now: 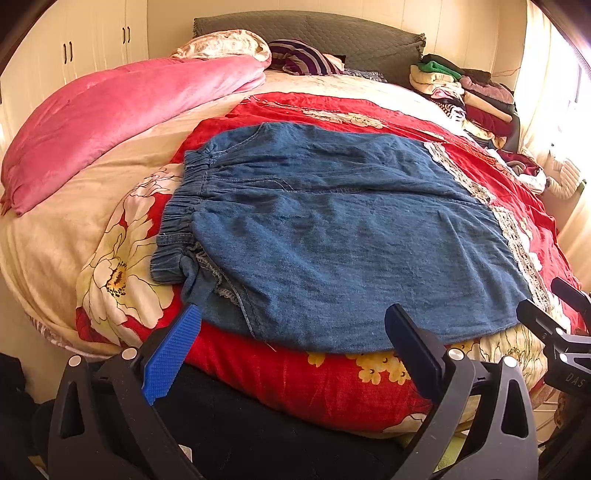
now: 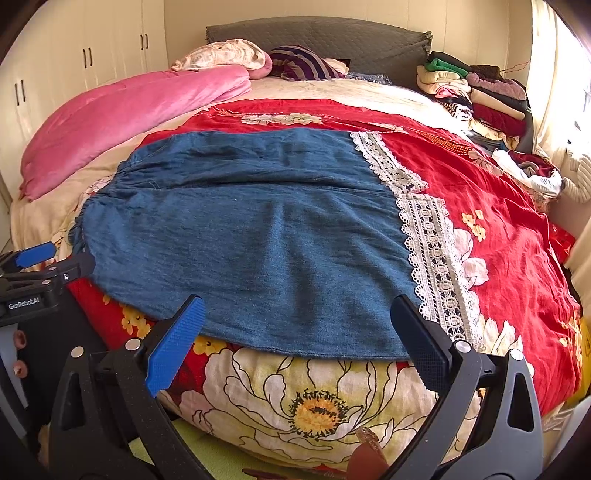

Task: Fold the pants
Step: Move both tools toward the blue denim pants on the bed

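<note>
Bed [image 2: 517,236] bearing soft, limp denim pants [image 2: 258,240]; left tool [image 1: 291,325] and right tool [image 2: 295,317] both agape, empty. Likely grasp: near hem corners.

My two wrist views, both fisheye, low at the foot of the bed [image 1: 332,384], facing up its length toward the headboard [image 1: 310,29]. Left wrist view: set toward the waistband end of the pants [image 1: 332,236], close above the near edge, left claw [image 1: 295,354] framing the bottom. Right wrist view: set further right, by the lace hem [image 2: 432,251], equally close, right claw [image 2: 299,350] in the foreground. Shared: pants, red floral quilt [image 2: 498,229], pink duvet [image 1: 110,122], clothes pile [image 2: 480,96]. Each view catches the other claw at its edge.
</note>
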Motion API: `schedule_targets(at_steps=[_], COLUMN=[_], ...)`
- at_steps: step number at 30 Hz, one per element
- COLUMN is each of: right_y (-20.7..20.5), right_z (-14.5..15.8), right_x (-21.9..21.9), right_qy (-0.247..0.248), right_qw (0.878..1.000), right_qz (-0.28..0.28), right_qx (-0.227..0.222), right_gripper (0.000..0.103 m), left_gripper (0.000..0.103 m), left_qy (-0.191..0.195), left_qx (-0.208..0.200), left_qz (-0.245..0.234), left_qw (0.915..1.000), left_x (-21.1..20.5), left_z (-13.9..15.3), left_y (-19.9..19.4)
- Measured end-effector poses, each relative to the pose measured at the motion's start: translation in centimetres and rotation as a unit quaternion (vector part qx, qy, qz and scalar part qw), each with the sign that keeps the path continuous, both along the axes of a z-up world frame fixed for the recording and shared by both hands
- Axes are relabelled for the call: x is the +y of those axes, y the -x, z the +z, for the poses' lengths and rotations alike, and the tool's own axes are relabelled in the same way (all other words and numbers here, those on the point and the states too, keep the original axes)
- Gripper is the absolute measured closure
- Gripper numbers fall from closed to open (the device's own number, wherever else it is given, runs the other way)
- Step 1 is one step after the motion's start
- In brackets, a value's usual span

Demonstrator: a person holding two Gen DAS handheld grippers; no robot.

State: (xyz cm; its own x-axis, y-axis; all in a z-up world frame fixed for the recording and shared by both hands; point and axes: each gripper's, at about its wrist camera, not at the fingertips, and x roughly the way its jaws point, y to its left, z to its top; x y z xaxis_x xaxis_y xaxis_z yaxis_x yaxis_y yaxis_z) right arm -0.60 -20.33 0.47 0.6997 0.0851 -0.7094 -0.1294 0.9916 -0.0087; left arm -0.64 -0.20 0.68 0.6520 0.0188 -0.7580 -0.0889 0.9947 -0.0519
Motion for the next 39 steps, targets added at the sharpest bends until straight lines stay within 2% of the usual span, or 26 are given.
schedule_targets(at_steps=[23, 32, 39], right_y=[-0.6, -2.5, -5.6], right_z=[0.6, 1.1, 1.7], right_x=[0.7, 1.7, 3.3], right_qy=[0.001, -0.007, -0.008], right_qw=[1.000, 1.000, 0.999], right_qz=[0.007, 0.025, 0.051], right_qx=[-0.004, -0.006, -0.012], right_gripper=[0.008, 0.008, 0.008], left_gripper=[0.004, 0.004, 0.004], left_qy=[0.001, -0.001, 0.002], left_qx=[0.000, 0.005, 0.007], left_qz=[0.002, 0.010, 0.022], left_qw=[1.0000, 0.9999, 0.9997], left_x=[0.1, 0.9, 2.6], left_z=[0.2, 0.1, 0.2], left_y=[0.1, -1.3, -3.6])
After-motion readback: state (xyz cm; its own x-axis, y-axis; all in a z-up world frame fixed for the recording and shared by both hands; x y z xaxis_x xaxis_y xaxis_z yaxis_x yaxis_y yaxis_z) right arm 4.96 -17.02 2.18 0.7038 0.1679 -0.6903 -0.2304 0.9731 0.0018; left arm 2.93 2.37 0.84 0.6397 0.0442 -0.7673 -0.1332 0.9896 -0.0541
